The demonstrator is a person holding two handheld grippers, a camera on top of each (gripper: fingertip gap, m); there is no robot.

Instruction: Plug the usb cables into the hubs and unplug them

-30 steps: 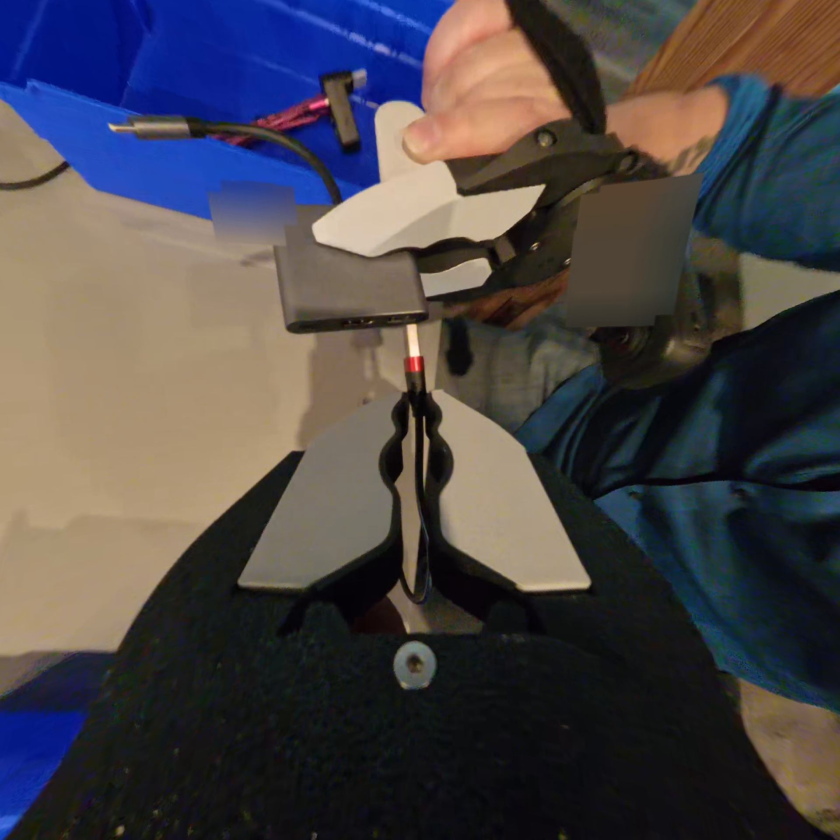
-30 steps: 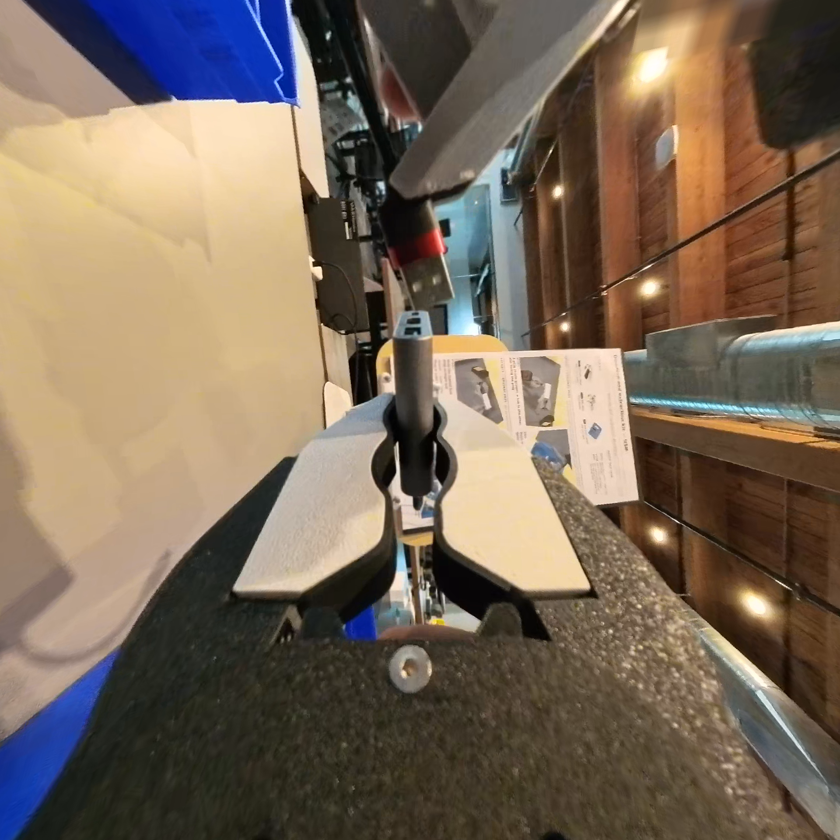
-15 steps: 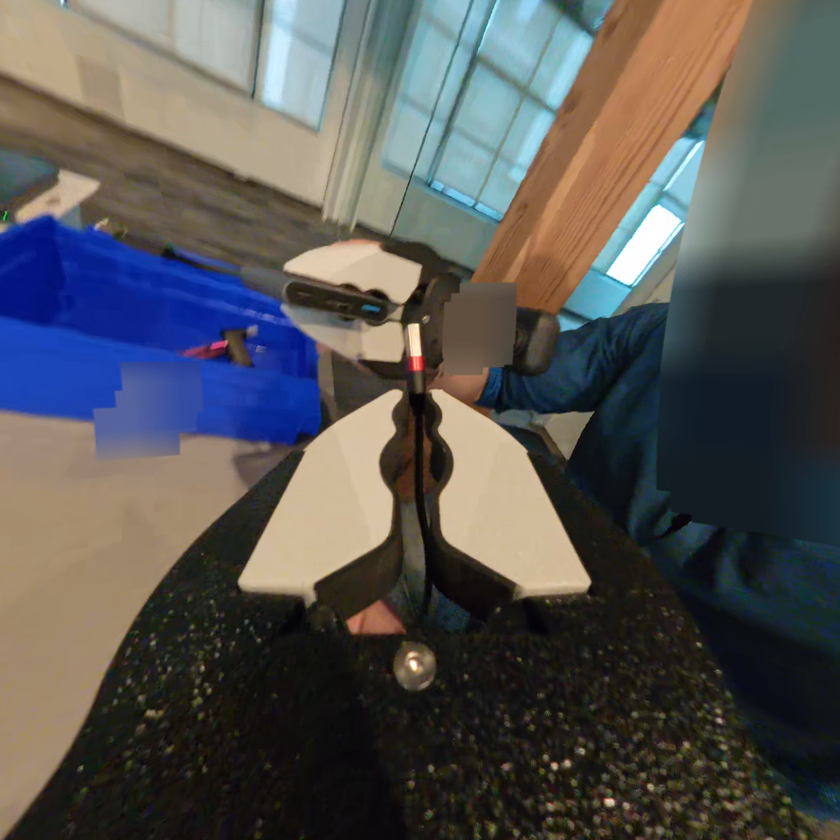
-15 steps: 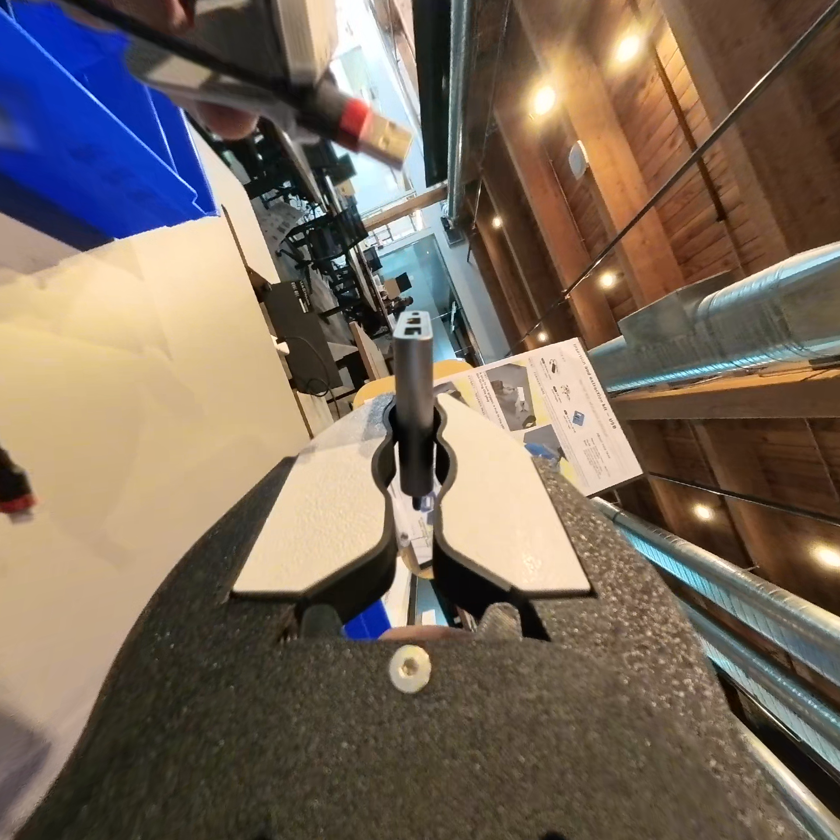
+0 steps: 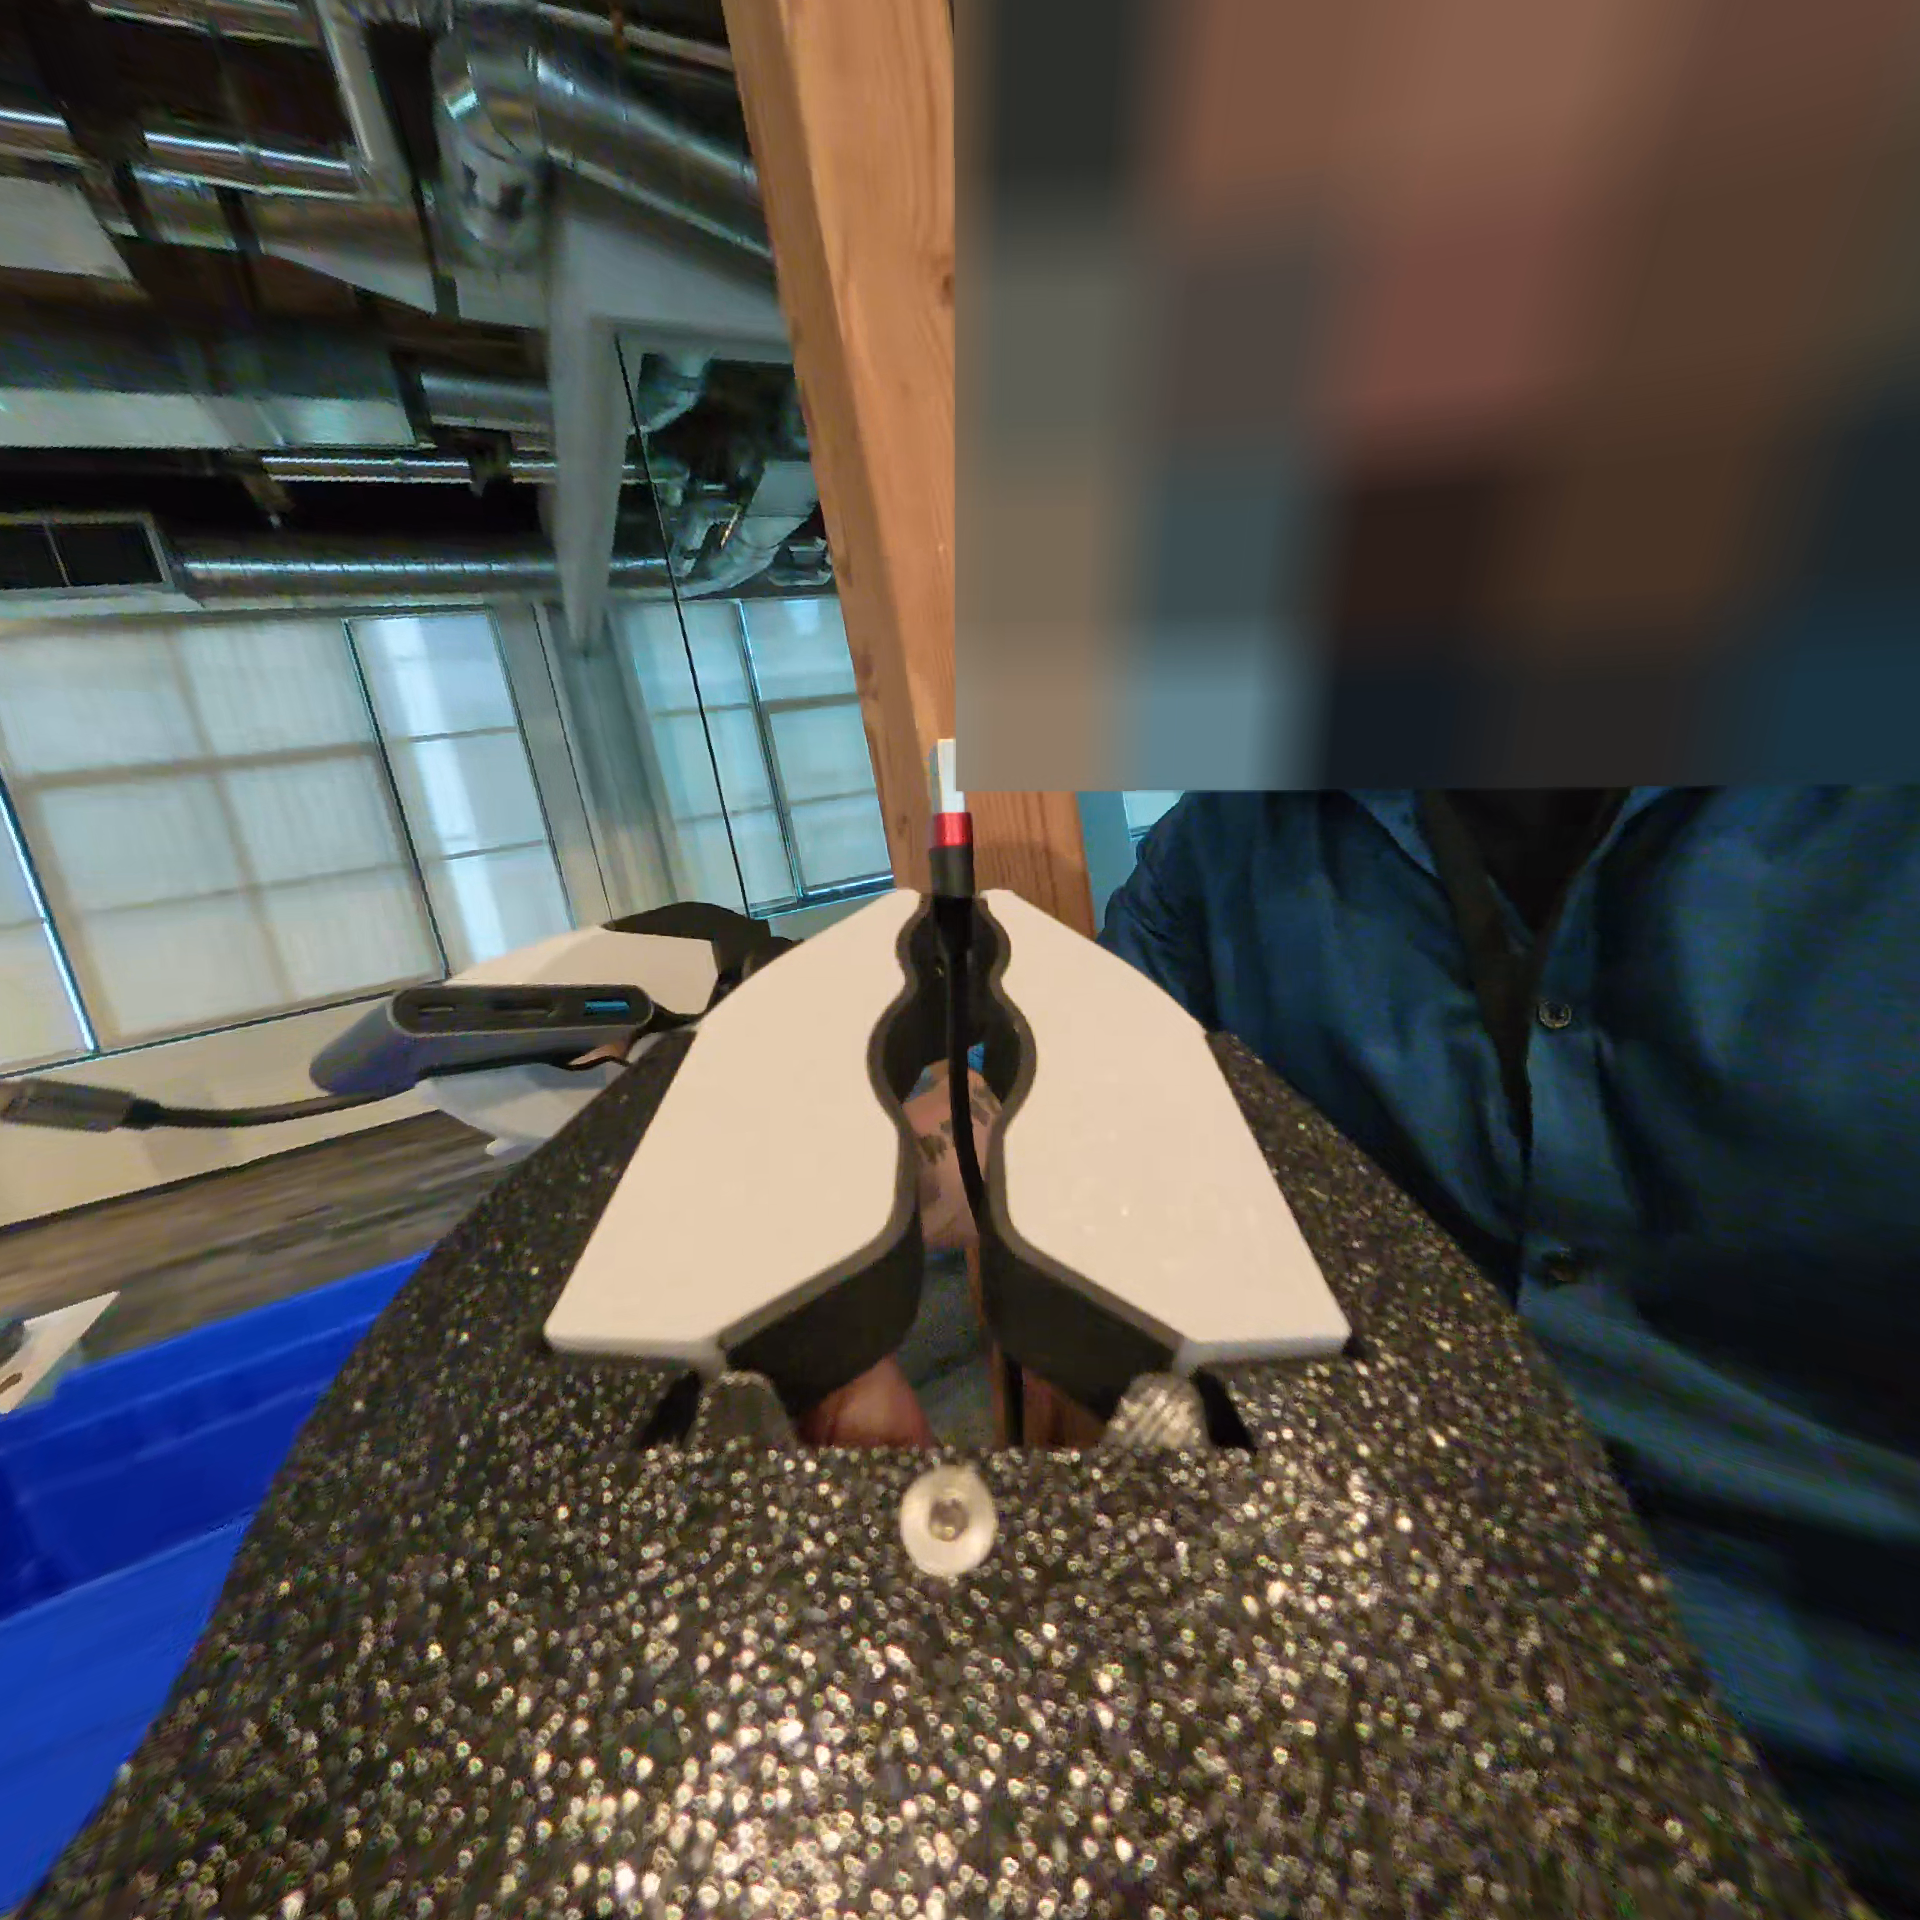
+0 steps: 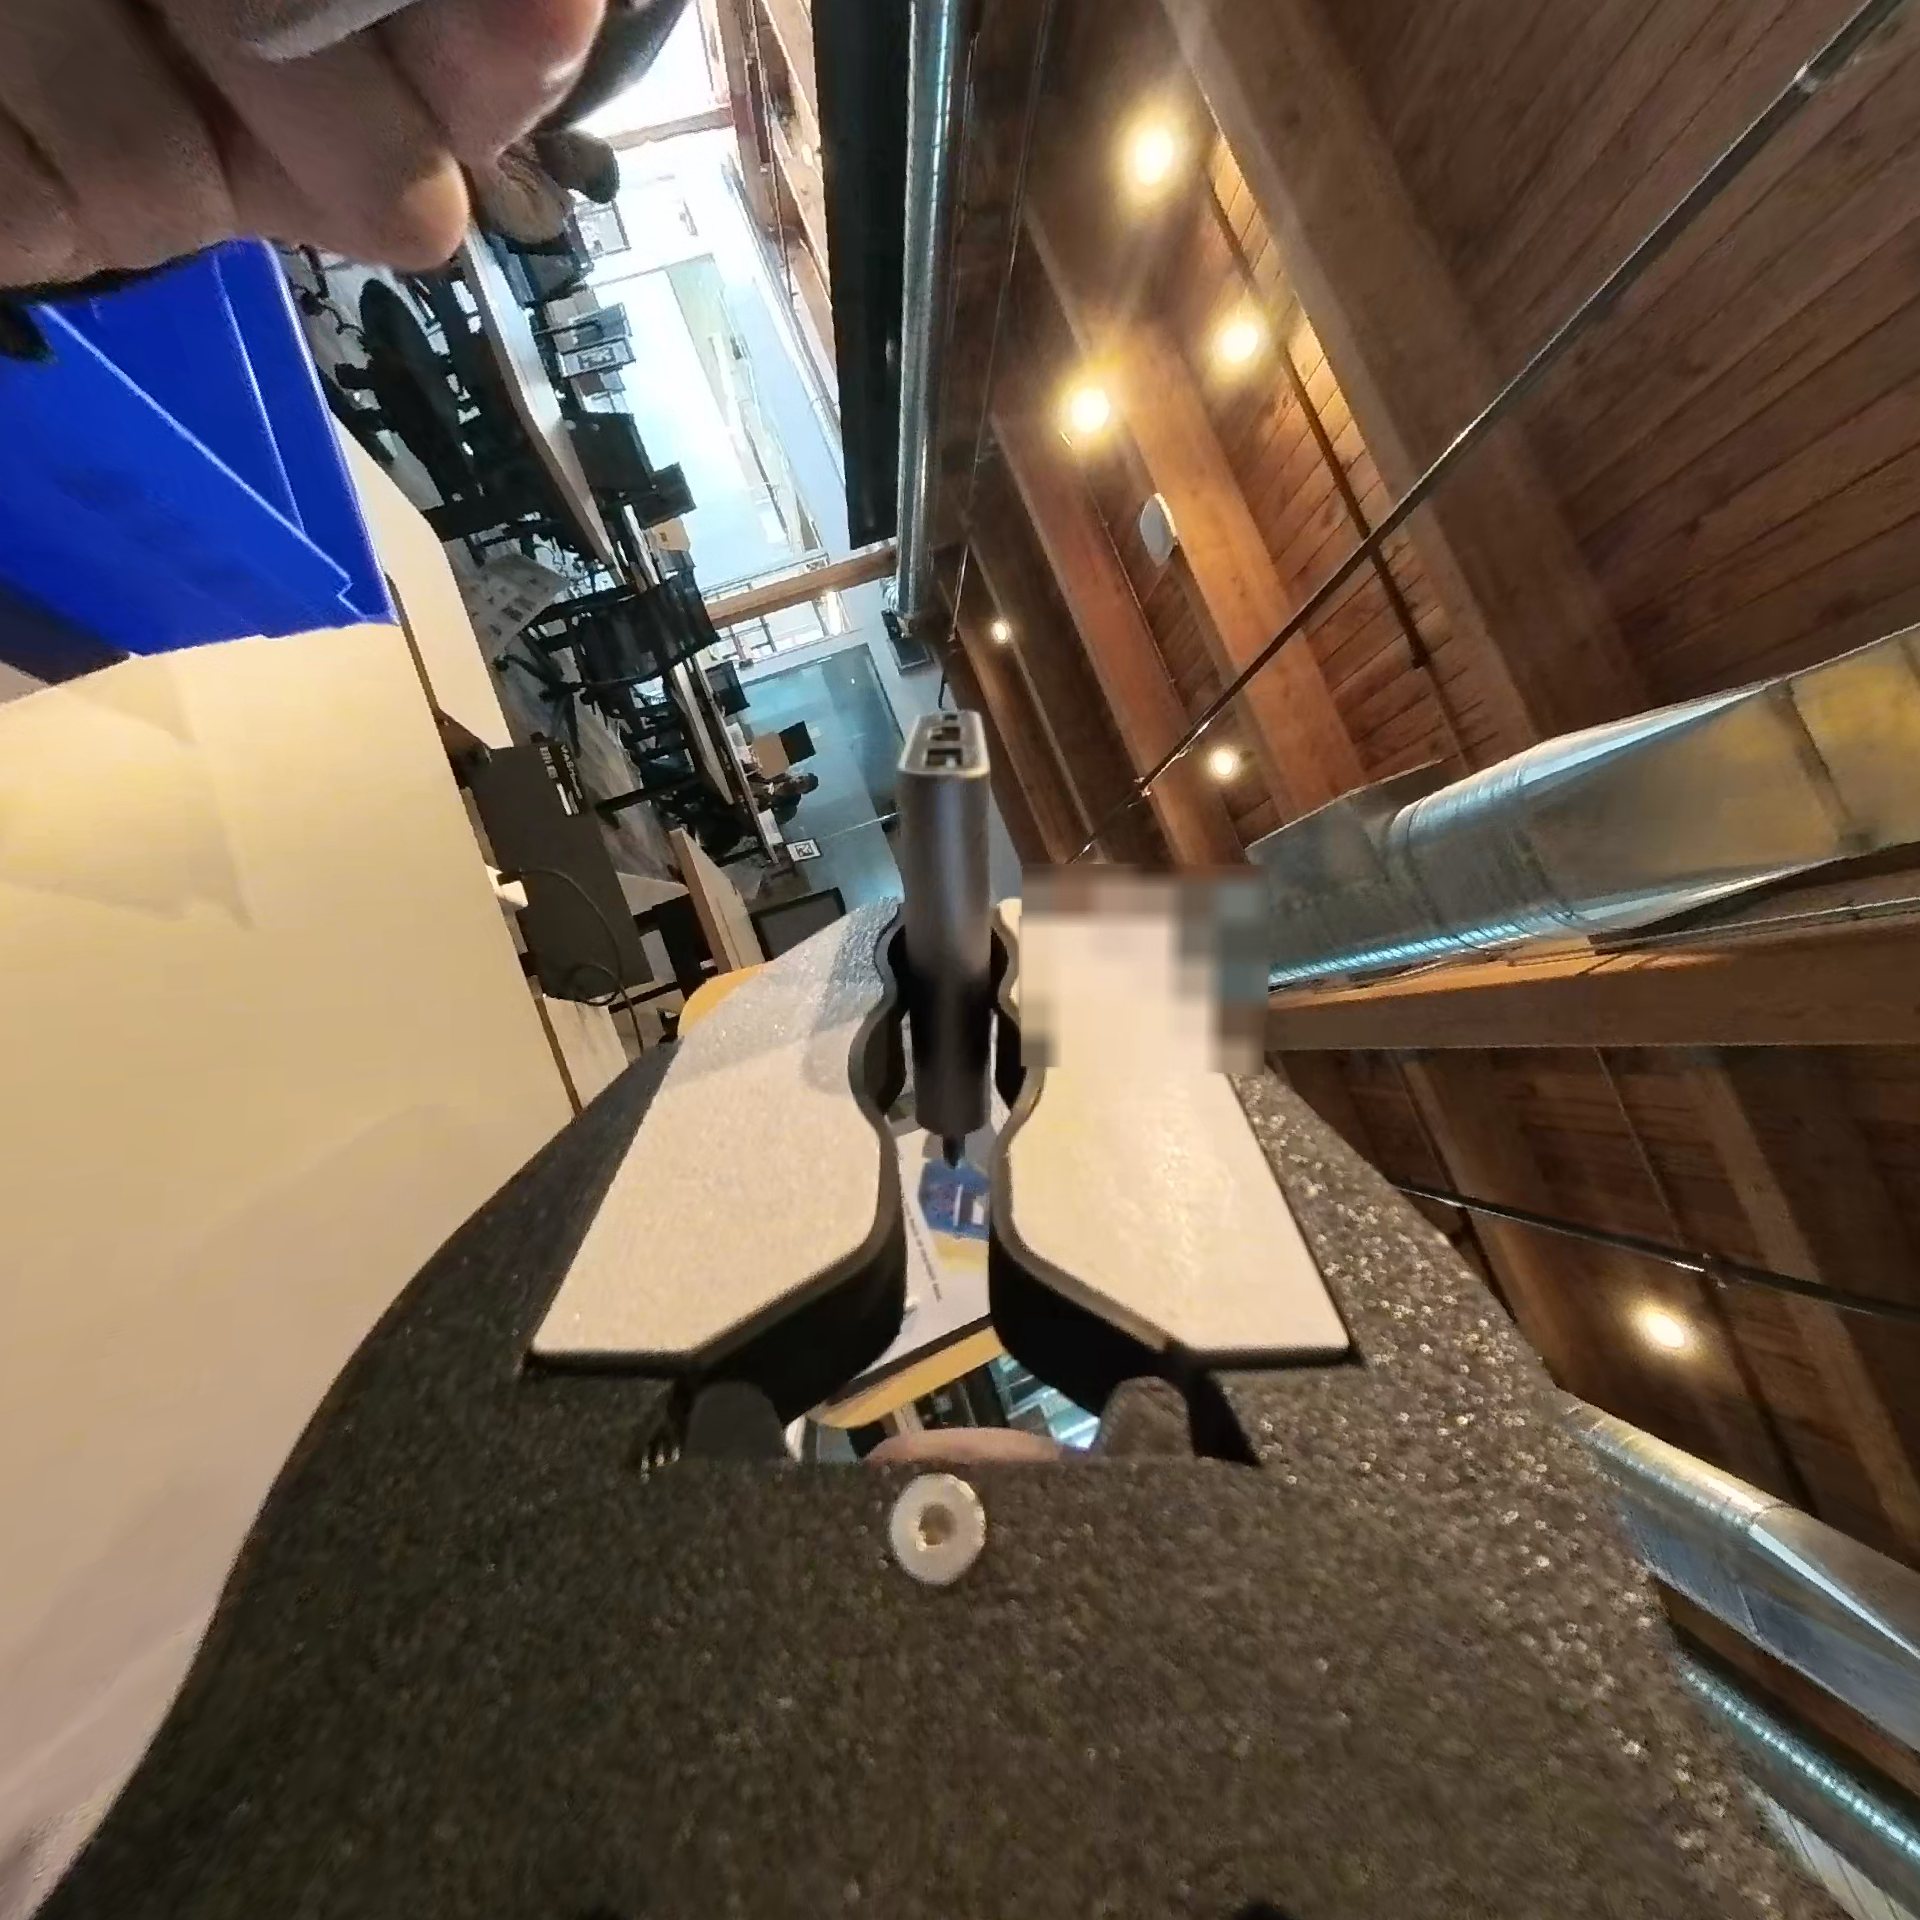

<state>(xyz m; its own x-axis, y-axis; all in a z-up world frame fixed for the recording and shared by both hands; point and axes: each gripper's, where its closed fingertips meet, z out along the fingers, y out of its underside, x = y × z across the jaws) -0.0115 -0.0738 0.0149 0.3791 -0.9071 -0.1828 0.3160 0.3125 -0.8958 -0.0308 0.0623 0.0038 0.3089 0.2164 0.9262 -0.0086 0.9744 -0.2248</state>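
Note:
My left gripper is shut on a black USB cable with a red-banded plug that points up, free of any port. The grey hub shows in the left wrist view to the left, held in the right gripper's white fingers, its ports empty and its own cable trailing left. In the right wrist view my right gripper is shut on the same hub, seen edge-on and upright between the fingertips.
A blue bin lies low left in the left wrist view and upper left in the right wrist view. A cream table surface, a wooden post, a person's blue shirt and a hand are close by. Across from one pair of fingers to the other is roughly 15 cm.
The left gripper has tilted up and pulled the plug away from the hub, which now sits off to its left. The plug has left the right wrist view.

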